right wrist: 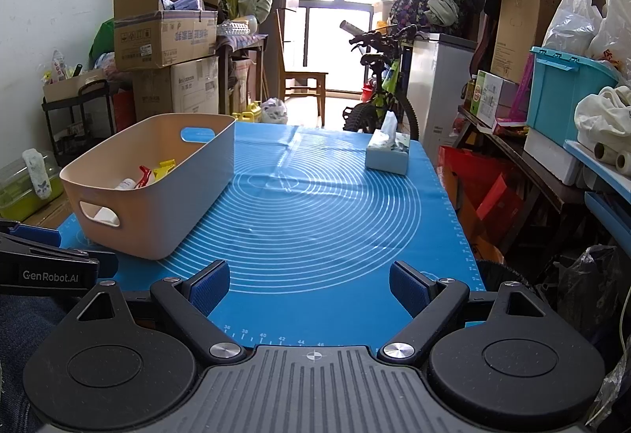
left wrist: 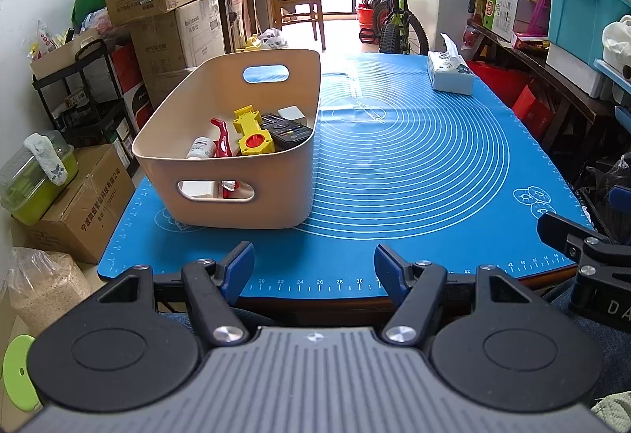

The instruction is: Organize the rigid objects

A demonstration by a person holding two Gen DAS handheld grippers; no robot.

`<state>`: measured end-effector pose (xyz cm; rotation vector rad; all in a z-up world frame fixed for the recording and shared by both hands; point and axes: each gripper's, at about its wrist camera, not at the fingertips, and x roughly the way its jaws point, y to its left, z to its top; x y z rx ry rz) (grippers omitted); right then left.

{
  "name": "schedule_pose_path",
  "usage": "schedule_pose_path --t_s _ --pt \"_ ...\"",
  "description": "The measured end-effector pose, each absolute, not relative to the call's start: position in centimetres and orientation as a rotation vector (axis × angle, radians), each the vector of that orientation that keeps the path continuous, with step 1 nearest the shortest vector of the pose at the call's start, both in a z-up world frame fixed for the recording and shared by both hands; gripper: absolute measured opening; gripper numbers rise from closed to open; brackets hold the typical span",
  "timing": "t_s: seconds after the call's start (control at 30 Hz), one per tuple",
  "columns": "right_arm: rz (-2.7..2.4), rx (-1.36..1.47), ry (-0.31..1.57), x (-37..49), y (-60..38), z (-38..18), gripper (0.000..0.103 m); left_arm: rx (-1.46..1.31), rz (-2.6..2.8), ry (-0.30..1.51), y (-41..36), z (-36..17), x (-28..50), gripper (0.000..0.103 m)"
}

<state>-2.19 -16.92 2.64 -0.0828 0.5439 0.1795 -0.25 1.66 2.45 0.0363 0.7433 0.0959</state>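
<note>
1. I see the blue mat (left wrist: 414,157) spread over the table ahead of both grippers; its ring pattern lies straight beyond my right jaws and ahead-right of my left ones.
2. The beige bin (left wrist: 236,141) stands on the mat ahead and a little left of my left jaws, and well to the left of my right jaws. Its long axis runs away from me, one handle slot facing me and one in the far end wall.
3. The tissue box (right wrist: 387,156) sits far ahead of my right jaws, slightly right, well apart from the bin.
4. My left gripper (left wrist: 314,267) has its jaws spread, nothing between the blue pads, touching nothing, poised over the near edge of the mat.
5. My right gripper (right wrist: 308,285) stands spread wider, empty too, above the near part of the mat.
6. Inside the bin, the black remote (left wrist: 286,129) lies toward the right wall, its long axis slanting away to the left.
7. The yellow toy (left wrist: 252,131) lies just left of it, lengthwise along the bin, red disc at the near end.
8. The red piece (left wrist: 221,141) leans beside that, and the white bottle (left wrist: 200,149) lies nearest me, beside the red piece.
</note>
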Motion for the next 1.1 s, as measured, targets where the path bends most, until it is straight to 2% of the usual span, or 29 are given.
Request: schedule_pose_path --t_s 1.1 --pt "0.179 -0.086 0.54 -2.31 -17.07 2.64 0.089 0.053 0.09 0.739 1.49 2.49 -0.32 0.068"
